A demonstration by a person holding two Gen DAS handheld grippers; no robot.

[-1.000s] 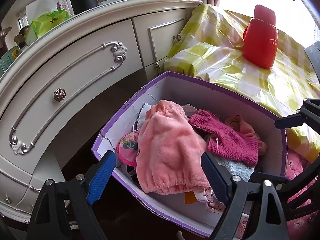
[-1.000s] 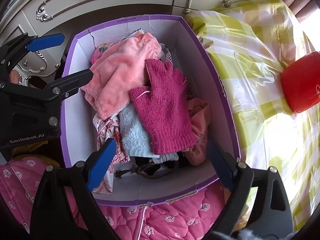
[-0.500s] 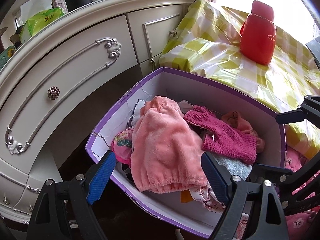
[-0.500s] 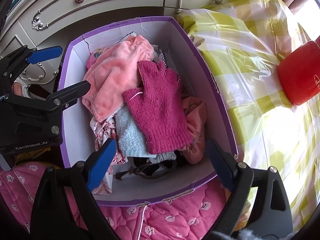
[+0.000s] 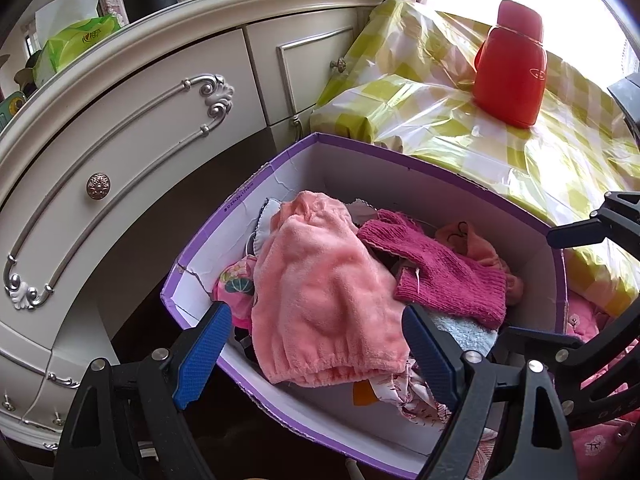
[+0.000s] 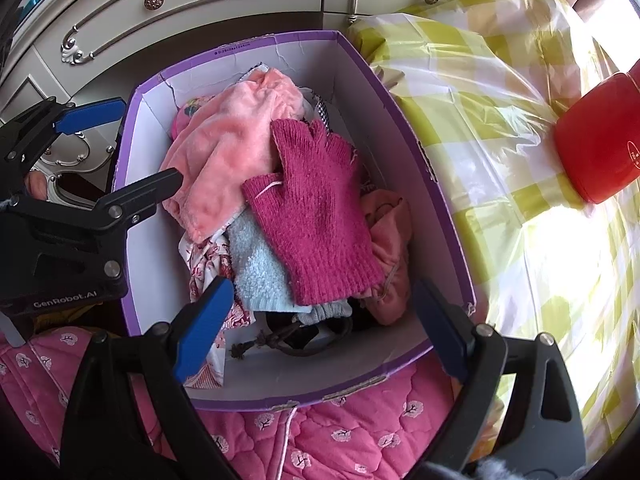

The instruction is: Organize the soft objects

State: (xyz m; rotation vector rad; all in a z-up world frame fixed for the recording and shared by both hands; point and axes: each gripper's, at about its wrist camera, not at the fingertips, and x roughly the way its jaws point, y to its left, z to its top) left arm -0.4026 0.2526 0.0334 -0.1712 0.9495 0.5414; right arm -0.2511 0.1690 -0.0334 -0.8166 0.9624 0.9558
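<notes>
Both grippers hang over the purple box [image 6: 408,120], and both are empty. The left gripper [image 5: 316,354] has its blue-padded jaws spread wide, with nothing between them; below the gap lies the pink fleece piece [image 5: 320,300], which the pads do not touch. The right gripper [image 6: 324,328] is just as wide open above the box's near end, holding nothing.

Inside the box it is a soft heap. The pink fleece piece [image 6: 232,168] lies along the side towards the cream dresser [image 5: 132,140]. The magenta knit glove [image 6: 316,216] sits on top of the pile in the middle, fingers pointing to the box's dresser end, overlapping the fleece on one side. Under the glove's cuff is a pale blue fuzzy cloth [image 6: 260,272], and beside that a floral fabric [image 6: 208,268] against the box wall. A salmon-coloured piece [image 6: 388,240] is tucked on the glove's other side, towards the checked tablecloth [image 6: 520,160]. A dark cord [image 6: 288,338] lies on the box floor at the near end.

The box stands between the dresser and the covered table, with a pink quilt [image 6: 320,440] at its near edge. A red container [image 5: 510,76] stands on the tablecloth, well apart from the box.
</notes>
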